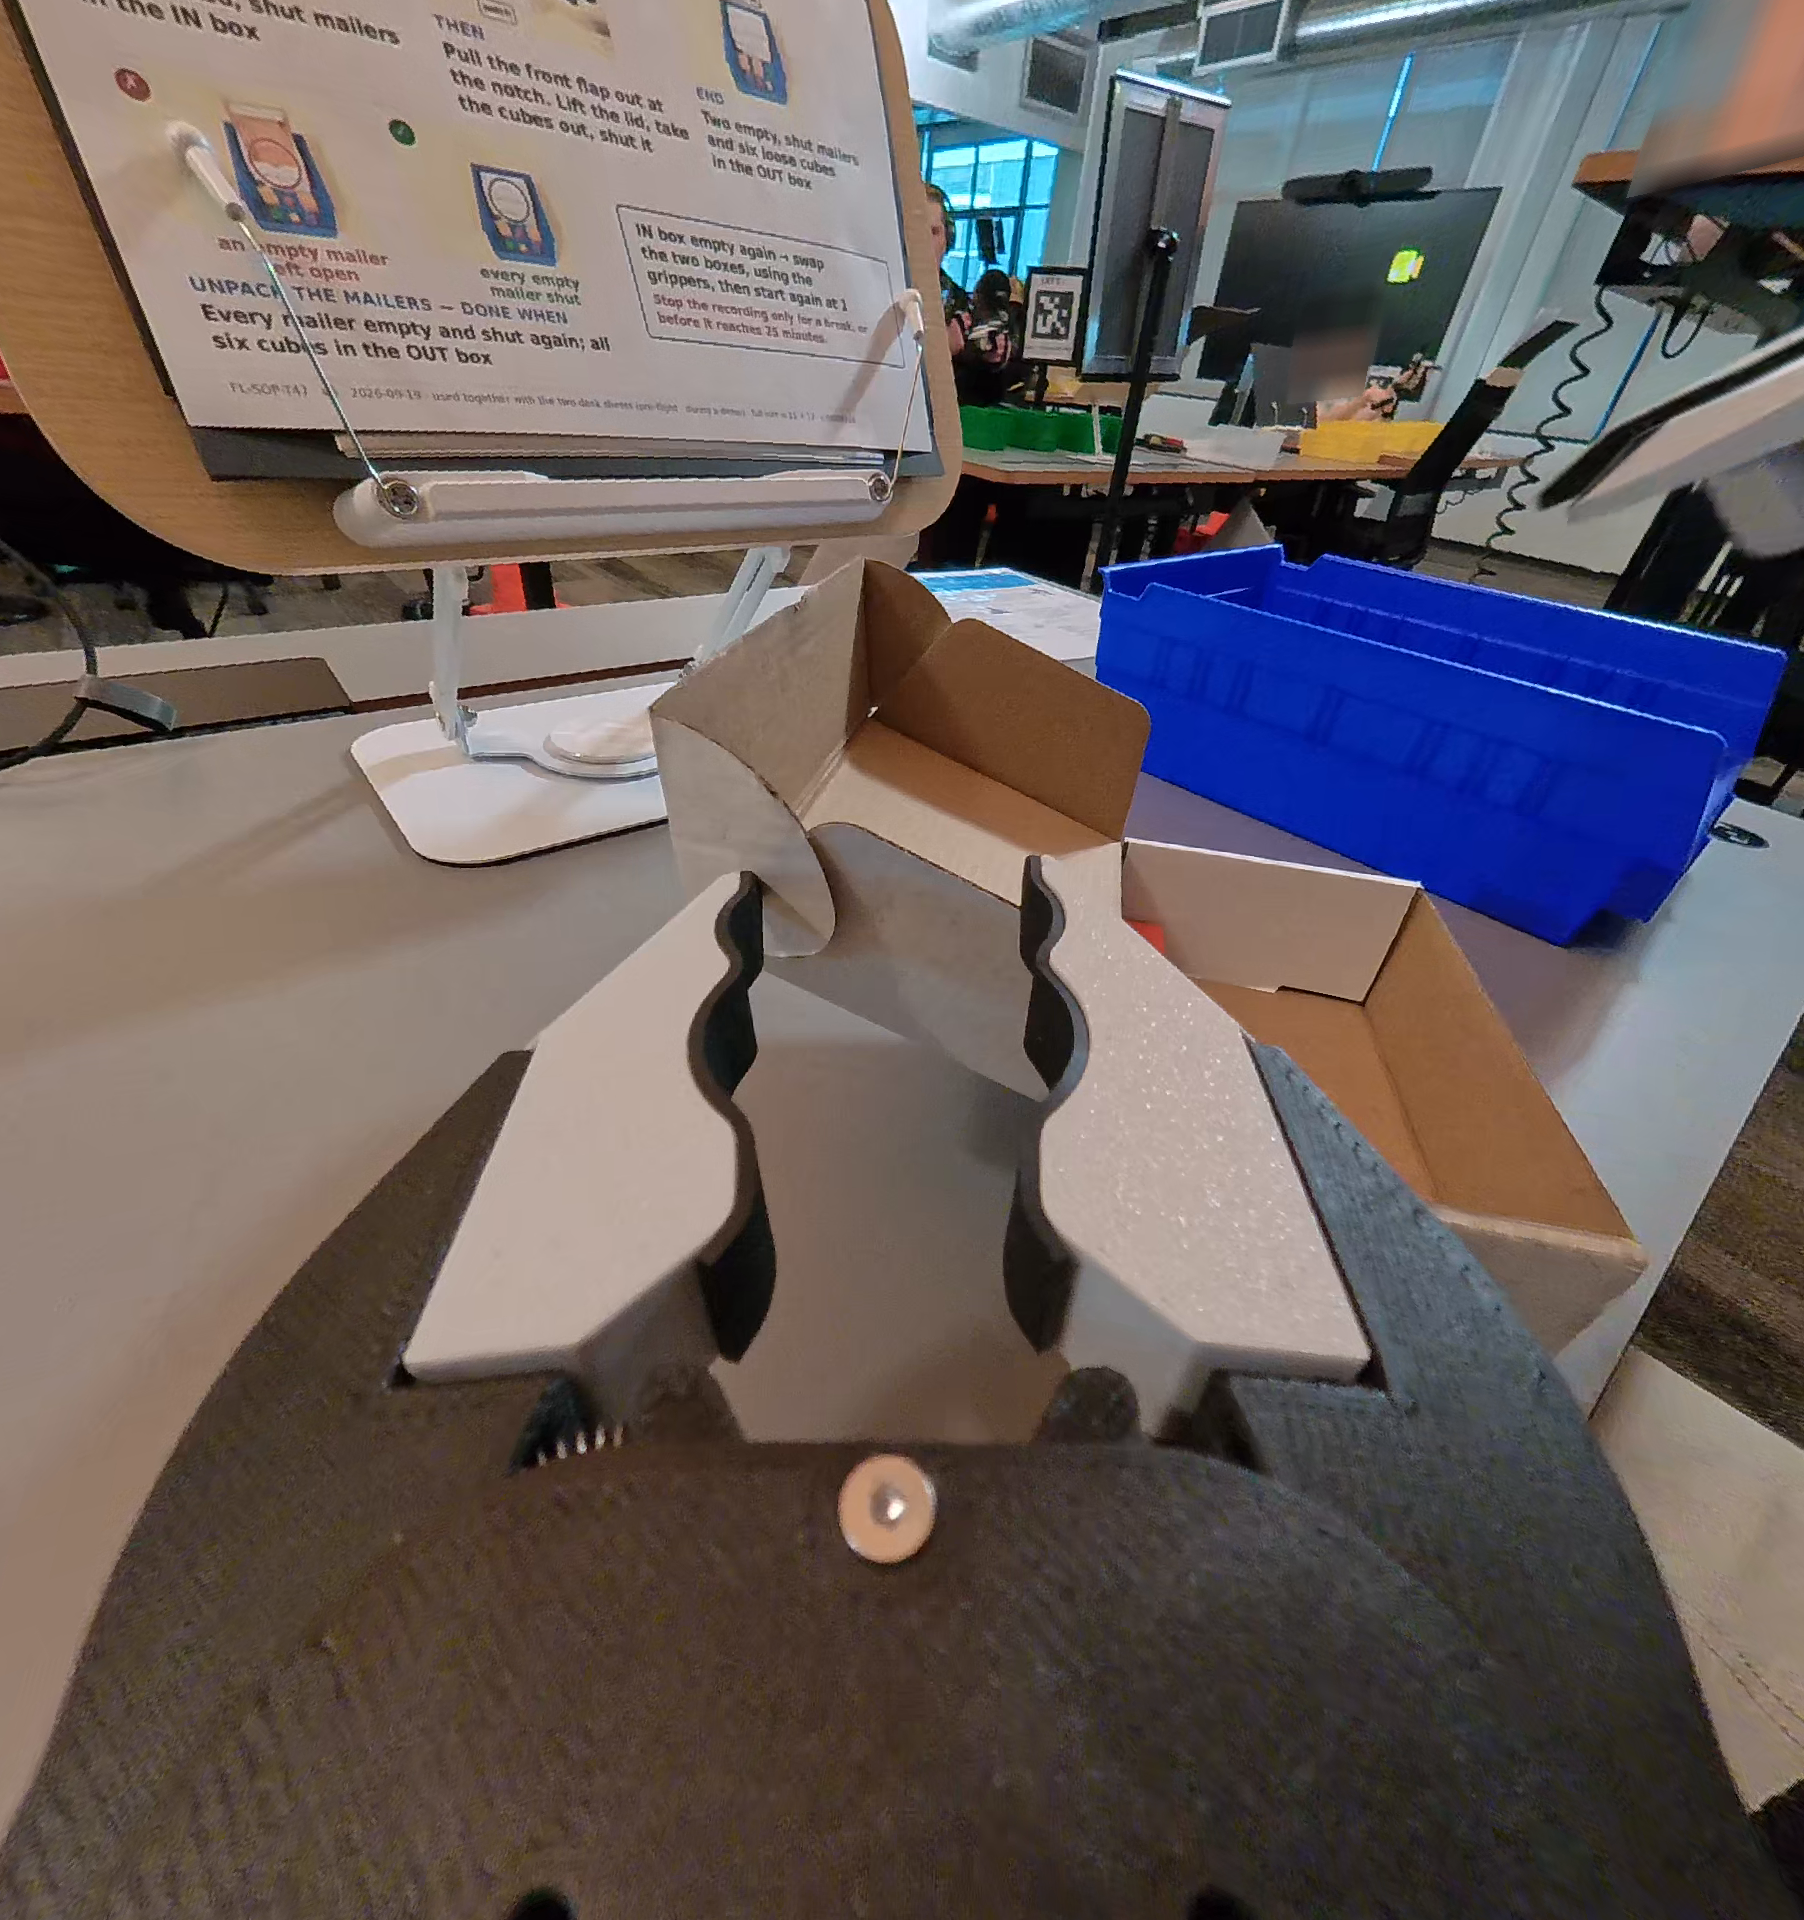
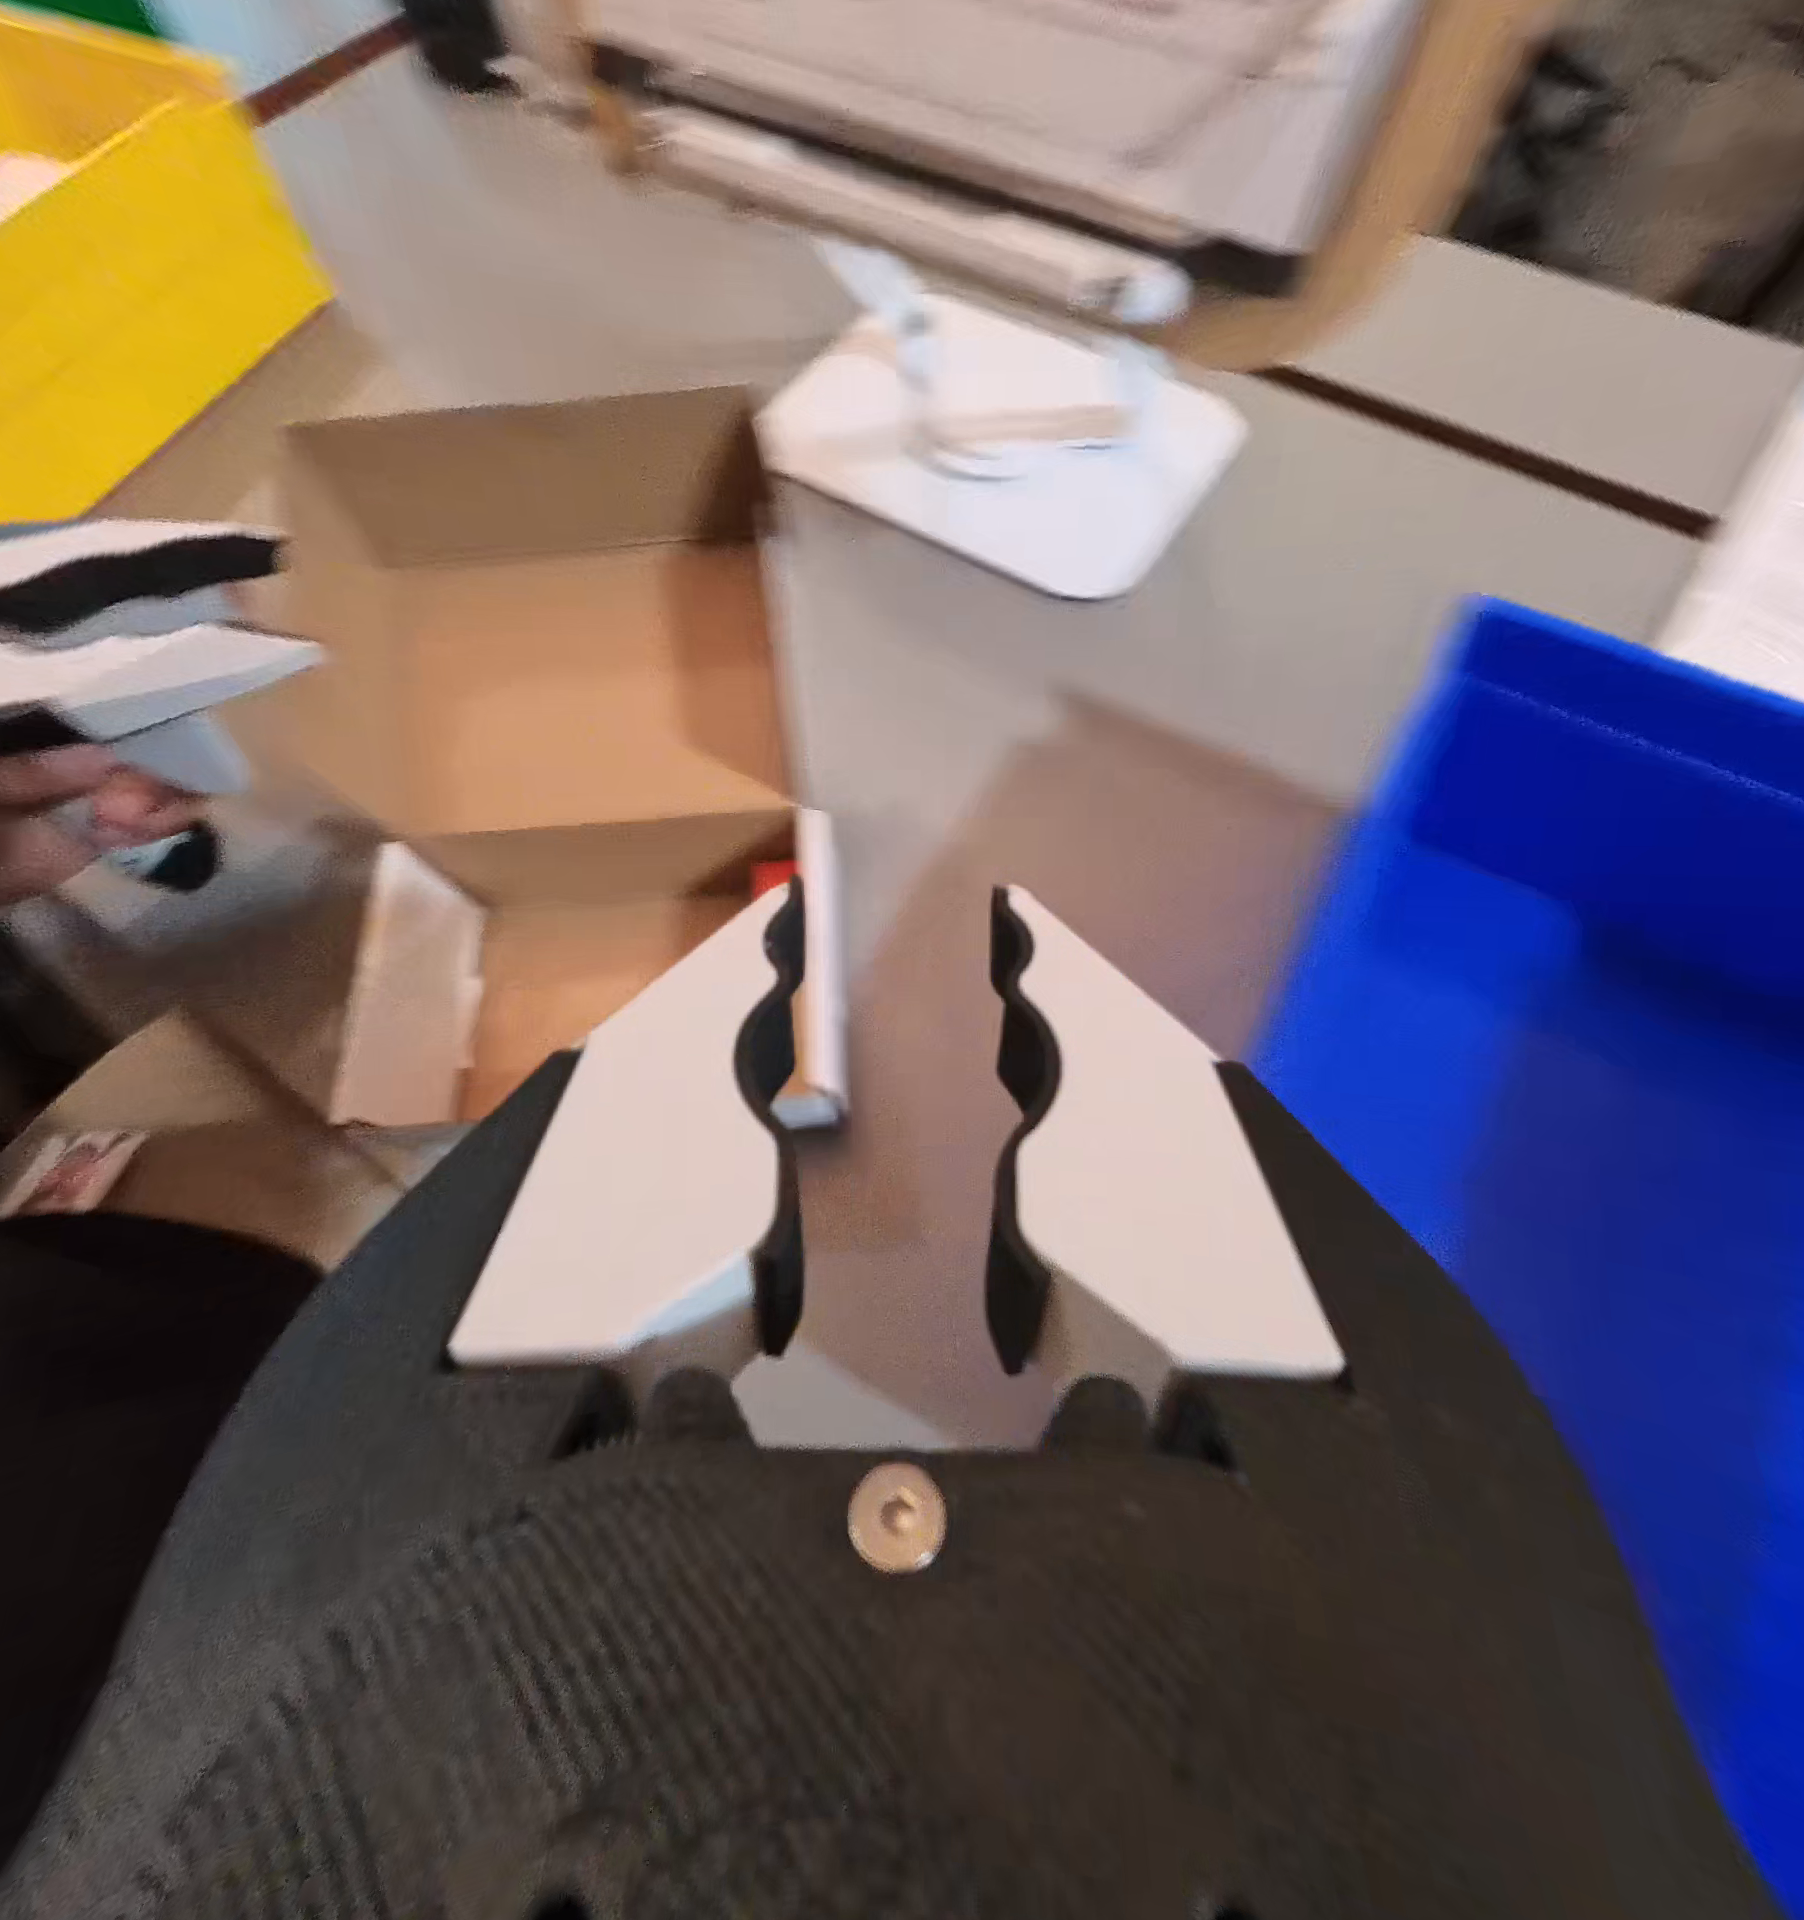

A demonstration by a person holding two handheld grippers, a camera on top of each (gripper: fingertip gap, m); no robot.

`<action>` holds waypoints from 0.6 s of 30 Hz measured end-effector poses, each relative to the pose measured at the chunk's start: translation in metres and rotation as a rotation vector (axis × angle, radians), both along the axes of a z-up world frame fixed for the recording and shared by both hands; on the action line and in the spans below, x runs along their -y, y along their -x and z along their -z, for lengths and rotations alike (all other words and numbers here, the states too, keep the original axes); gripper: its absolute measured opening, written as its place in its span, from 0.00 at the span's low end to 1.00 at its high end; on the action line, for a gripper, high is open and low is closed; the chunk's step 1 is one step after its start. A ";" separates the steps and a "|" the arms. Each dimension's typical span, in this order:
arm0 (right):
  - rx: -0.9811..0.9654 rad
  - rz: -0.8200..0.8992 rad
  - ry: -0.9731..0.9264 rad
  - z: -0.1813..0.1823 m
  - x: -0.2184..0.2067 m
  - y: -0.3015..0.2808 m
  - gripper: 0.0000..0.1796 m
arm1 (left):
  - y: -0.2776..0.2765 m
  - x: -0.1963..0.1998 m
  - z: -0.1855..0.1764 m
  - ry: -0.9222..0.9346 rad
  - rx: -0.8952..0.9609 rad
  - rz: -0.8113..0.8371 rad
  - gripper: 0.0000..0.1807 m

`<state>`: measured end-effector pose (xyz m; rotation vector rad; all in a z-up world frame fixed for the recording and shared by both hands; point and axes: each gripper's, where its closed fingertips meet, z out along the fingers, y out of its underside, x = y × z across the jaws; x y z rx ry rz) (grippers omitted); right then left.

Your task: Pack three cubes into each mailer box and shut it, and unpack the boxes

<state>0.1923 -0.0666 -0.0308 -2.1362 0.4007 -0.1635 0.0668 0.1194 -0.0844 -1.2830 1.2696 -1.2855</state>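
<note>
We're over a smooth grey table (image 1: 202, 987) w/ an open mailer box (image 1: 1397, 1091): corrugated cardboard, brown inside, white outside, lid flipped up behind it. A sliver of red cube (image 1: 1145, 932) peeks out inside the box, right by our finger. Our left gripper (image 1: 887, 914) has pale wedge-shaped fingers (image 1: 617, 1143) w/ wavy black rubber pads; jaws spread wide, gripping nothing, the curved lid flap (image 1: 773, 831) sitting btw the tips, touching the left one.

Right wrist view's blurry. The right gripper (image 2: 896, 904) is same build, jaws apart, nothing btw them; it hangs above the table just beside the box's white edge (image 2: 820, 966). Glossy blue plastic bin (image 2: 1604, 987) close on the right, yellow bin (image 2: 98, 260) far left. A paper sheet on a wood-trimmed stand (image 1: 482, 499) w/ a white base is behind the box.
</note>
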 end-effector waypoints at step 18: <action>0.282 -0.087 0.434 0.146 -0.093 0.027 0.25 | 0.001 -0.001 0.003 0.024 -0.003 0.029 0.27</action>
